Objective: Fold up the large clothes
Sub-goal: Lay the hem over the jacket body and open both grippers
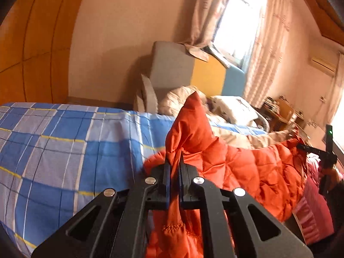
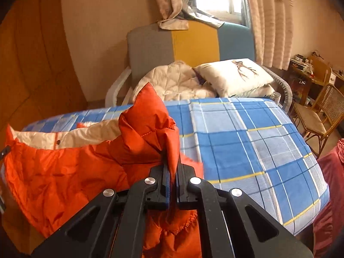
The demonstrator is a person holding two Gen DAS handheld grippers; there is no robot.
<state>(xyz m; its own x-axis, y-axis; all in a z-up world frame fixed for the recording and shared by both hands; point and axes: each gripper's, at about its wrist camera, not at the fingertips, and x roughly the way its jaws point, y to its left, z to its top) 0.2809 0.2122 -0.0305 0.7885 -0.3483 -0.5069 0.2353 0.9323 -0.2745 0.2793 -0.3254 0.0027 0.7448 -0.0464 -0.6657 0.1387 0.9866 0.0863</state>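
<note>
Tools first: the left tool point(image 1: 174, 169) and the right tool point(image 2: 172, 172) are each clamped tight on a pinch of the orange jacket point(image 1: 247, 167), lifted at the near edge of the bed point(image 1: 64, 139). Its pale lining point(image 2: 86, 133) shows beyond. No fold looks finished; I judge the folding barely begun.

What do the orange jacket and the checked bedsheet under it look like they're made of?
Orange jacket: likely thin, slightly shiny synthetic shell over padding, going by the stitched quilted puffs; its lining is cream. Checked bedsheet: looks like matte woven cotton or a blend, with flat printed squares and soft creases, no sheen.
</note>
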